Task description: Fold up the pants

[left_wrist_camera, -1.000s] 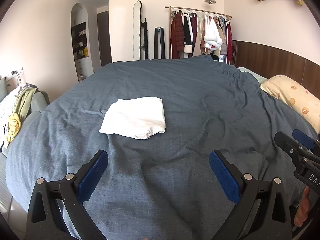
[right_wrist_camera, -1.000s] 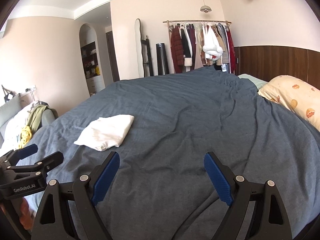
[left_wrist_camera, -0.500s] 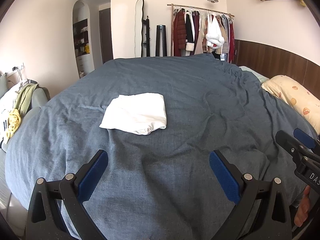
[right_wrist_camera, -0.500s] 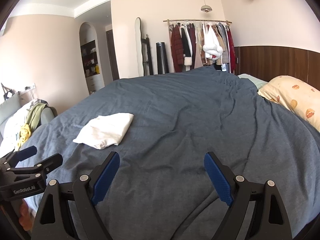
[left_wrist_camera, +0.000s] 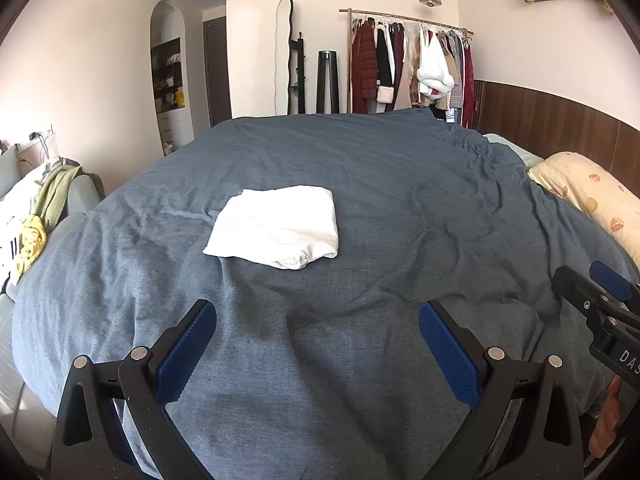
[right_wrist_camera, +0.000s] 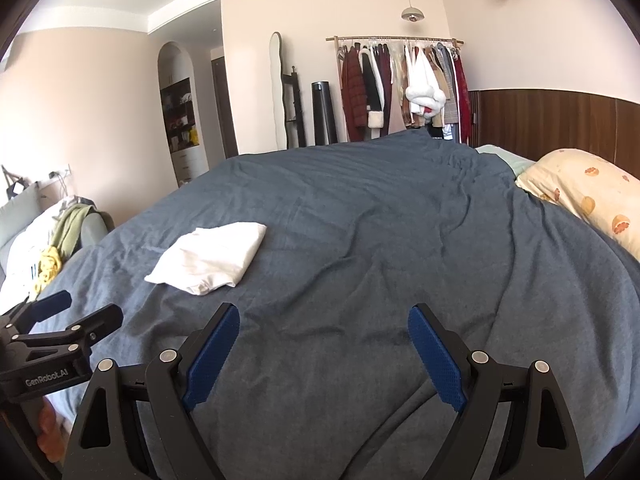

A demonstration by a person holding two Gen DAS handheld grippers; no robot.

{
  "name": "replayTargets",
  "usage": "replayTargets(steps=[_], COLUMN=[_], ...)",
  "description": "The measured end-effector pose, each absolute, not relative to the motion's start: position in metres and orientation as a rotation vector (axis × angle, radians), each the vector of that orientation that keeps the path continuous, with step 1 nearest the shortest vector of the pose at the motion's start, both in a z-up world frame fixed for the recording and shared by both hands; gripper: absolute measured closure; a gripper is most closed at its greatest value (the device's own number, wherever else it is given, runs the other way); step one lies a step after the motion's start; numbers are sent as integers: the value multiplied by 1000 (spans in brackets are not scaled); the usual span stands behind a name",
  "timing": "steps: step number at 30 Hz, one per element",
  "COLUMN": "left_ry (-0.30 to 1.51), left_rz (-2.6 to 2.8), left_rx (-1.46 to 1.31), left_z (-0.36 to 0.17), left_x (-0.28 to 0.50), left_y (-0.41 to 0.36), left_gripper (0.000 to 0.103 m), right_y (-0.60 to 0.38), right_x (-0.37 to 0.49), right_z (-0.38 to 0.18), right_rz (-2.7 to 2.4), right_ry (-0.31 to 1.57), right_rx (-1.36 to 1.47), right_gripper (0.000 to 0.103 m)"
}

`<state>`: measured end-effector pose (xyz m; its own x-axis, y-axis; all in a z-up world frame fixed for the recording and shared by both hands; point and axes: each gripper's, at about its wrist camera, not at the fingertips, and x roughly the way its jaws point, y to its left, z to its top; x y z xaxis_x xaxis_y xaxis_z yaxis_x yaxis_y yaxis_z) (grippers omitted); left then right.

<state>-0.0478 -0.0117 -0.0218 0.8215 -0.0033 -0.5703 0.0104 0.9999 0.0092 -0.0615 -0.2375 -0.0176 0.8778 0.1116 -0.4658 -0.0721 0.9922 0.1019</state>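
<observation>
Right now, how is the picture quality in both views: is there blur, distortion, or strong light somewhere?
Left wrist view: sharp, but the fisheye bends the blue duvet into a dome, and dark vignette fills the corners; the folded white pants are bright, not washed out. Right wrist view: same curving; sunlight is strongest on the pillow, and soft shadows lie in the duvet creases.

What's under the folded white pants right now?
The folded white pants lie directly on the blue-grey duvet, with nothing else showing at their edges. Whatever sits beneath the folded layers or under the duvet is covered. Both tools hover open, away from them.
</observation>
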Motion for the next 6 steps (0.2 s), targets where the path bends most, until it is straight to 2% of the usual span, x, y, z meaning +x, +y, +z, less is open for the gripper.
replayTargets(steps=[6], left_ry=[606], left_rz=[-1], left_rx=[13], left_z=[-24], left_x=[-44], left_y=[-12], left_gripper=[0], right_y=[-239], right_x=[-61], right_z=[-21], right_rz=[96], right_ry=[501], right_rx=[82], right_gripper=[16])
